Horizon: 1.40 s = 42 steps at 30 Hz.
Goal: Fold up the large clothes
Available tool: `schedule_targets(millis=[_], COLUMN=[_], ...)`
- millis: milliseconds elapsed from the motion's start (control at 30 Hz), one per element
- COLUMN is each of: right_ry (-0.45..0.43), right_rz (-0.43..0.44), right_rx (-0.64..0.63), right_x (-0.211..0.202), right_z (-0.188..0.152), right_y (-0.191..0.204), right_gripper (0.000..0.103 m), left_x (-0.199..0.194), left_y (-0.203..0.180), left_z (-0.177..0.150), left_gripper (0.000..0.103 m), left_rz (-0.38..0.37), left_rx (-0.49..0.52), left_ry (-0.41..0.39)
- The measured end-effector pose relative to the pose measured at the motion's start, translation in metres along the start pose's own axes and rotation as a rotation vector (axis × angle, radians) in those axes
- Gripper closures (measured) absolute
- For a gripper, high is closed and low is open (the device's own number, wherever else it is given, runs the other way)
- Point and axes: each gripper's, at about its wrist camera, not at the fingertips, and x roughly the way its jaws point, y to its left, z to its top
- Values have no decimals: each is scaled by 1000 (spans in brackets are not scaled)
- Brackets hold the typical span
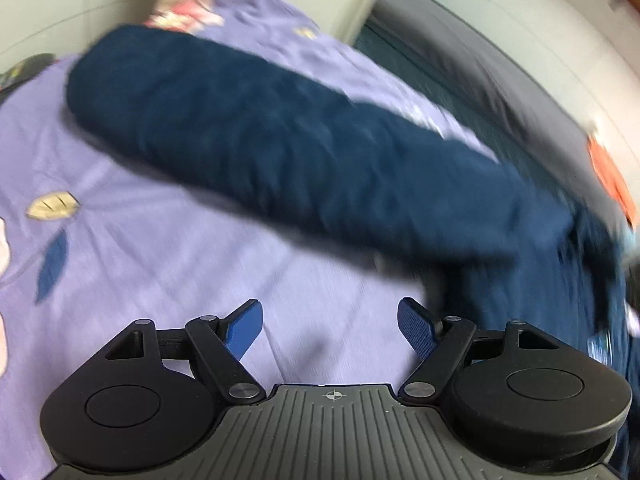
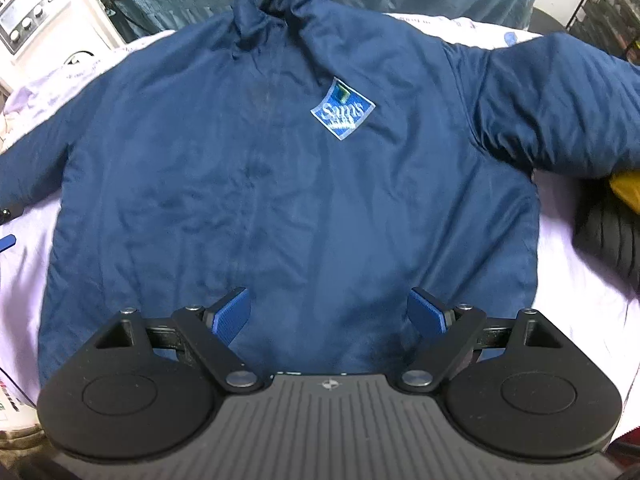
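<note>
A navy padded jacket (image 2: 280,168) lies spread front-up on the lilac-sheeted bed (image 1: 168,248), ready for folding; left tool (image 1: 330,326) and right tool (image 2: 330,314) hover wide, empty.

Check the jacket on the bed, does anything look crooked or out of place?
Mostly fine: the navy jacket lies flat, front up. Its collar is bunched and twisted, and the sleeves are spread out, unfolded.

L cam nears sleeve (image 1: 280,152); R overlooks jacket (image 2: 280,200).
</note>
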Motion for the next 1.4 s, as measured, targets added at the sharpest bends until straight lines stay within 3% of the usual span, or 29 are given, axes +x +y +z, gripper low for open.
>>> schedule_targets(millis=[133,267,467,700,933,1067,1100,1133,1167,1200,1267,1400], right_ry=[19,25,11,43,29,115,133,139,137,121,68,-9], right_rz=[-11,-36,-93,-80,-3,144,183,217,231,243,312,393], right_rx=[5,-19,-84,64,140,132,138,144,146,152,178,246], right_x=[5,6,8,8,2,18,23,25,22,15,-9,-70], right_z=[-17,-30,-45,-81,-89,-89,-92,-94,-95,-95,-90,-79], right_y=[-14,-30,-62,-129,-159,-158,-157,-155,-152,-152,-161,-187], right_gripper=[15,15,15,14,12,12,24,58,75,85,88,89], left_x=[0,-11,-16,-26,-10,-10,-12,-16,-22,-30,-49,-89], left_y=[-18,-34,-41,-43,-53,-60,-62,-65,-66,-69,-73,-87], left_z=[-24,-47,-82,-118,-135,-135,-135,-133,-129,-124,-112,-97], left_gripper=[0,0,0,0,0,0,0,4,21,32,42,45], left_rz=[-18,-39,-44,-39,18,31,34,28,19,11,-34,-67], left_rx=[115,196,191,189,230,278,290,299,304,309,321,371], left_ry=[72,84,161,242,283,290,295,307,316,319,320,291])
